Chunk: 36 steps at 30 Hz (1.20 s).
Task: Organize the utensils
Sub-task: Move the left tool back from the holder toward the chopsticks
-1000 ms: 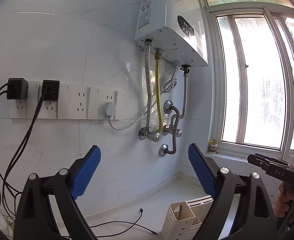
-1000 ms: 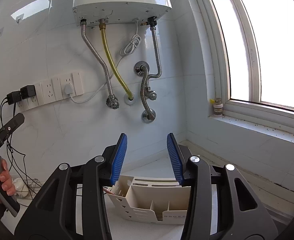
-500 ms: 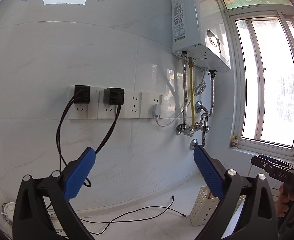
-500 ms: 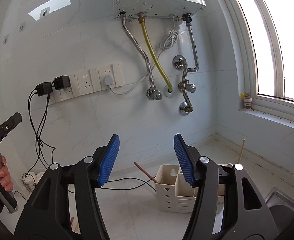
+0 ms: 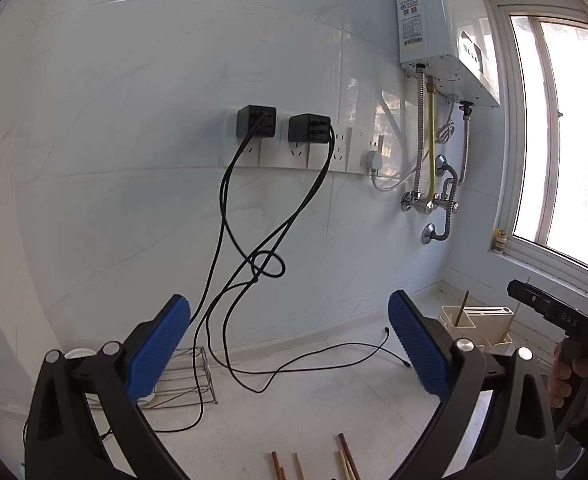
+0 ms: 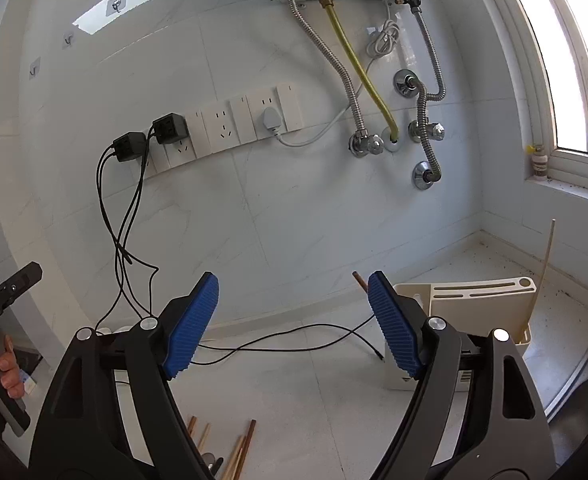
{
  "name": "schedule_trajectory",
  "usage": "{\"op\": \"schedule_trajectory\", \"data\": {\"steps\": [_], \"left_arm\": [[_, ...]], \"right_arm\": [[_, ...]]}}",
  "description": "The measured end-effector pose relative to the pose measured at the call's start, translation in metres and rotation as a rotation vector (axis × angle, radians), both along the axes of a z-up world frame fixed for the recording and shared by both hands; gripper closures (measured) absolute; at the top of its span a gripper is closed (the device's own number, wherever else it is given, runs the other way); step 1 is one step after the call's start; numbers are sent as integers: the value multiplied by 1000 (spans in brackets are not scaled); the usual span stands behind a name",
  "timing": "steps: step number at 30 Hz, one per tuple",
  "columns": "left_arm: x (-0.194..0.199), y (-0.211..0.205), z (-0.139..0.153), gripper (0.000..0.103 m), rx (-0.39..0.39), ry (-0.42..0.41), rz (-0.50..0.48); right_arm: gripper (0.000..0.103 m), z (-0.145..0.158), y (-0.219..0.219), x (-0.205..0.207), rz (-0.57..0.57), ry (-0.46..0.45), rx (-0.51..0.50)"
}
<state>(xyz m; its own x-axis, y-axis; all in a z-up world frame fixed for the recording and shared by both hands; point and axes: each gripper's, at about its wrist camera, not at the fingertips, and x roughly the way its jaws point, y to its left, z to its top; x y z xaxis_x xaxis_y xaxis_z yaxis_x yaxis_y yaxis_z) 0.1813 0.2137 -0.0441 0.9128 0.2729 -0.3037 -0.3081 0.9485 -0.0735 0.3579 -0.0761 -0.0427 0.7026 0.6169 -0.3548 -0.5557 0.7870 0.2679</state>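
Note:
A cream utensil holder [image 6: 482,304] stands on the white counter at the right, with a brown chopstick [image 6: 360,280] and a pale chopstick [image 6: 546,256] upright in it; it also shows in the left wrist view [image 5: 474,320]. Several loose chopsticks [image 6: 240,452] lie on the counter at the bottom edge, seen in the left wrist view [image 5: 346,458] too. My left gripper [image 5: 290,344] is open and empty above them. My right gripper [image 6: 292,324] is open and empty, left of the holder.
Black cables [image 5: 294,364] run from wall plugs [image 5: 282,126] across the counter. A wire rack [image 5: 182,376] stands at the left by the wall. A steel sink [image 6: 586,392] edge is at the right. A water heater [image 5: 438,24] and pipes hang above the holder.
Both grippers have swung left and tilted down, so the holder has shifted right and the loose chopsticks have come into view. The right gripper's fingers have opened wider.

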Motion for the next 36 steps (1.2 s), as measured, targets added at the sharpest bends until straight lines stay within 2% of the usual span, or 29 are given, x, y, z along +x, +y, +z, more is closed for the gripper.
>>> {"op": "schedule_trajectory", "data": {"steps": [2, 6, 9, 19, 25, 33, 36], "left_arm": [[-8, 7, -9, 5, -22, 30, 1], [-21, 18, -24, 5, -57, 100, 26], [-30, 25, -37, 5, -83, 139, 53], [-41, 30, -92, 5, -153, 309, 87], [-38, 37, -131, 5, -237, 377, 89], [-6, 59, -198, 5, -459, 595, 36], [4, 62, -217, 5, -487, 651, 42]], "right_arm": [[21, -5, 4, -3, 17, 12, 0], [19, -16, 12, -8, 41, 46, -9], [13, -24, 15, -11, 51, 68, -8], [8, -55, 33, -15, 96, 175, -33], [8, -79, 56, -19, 155, 231, -143], [8, -120, 81, -23, 221, 370, -274], [8, -134, 87, -26, 219, 395, -342]]}}
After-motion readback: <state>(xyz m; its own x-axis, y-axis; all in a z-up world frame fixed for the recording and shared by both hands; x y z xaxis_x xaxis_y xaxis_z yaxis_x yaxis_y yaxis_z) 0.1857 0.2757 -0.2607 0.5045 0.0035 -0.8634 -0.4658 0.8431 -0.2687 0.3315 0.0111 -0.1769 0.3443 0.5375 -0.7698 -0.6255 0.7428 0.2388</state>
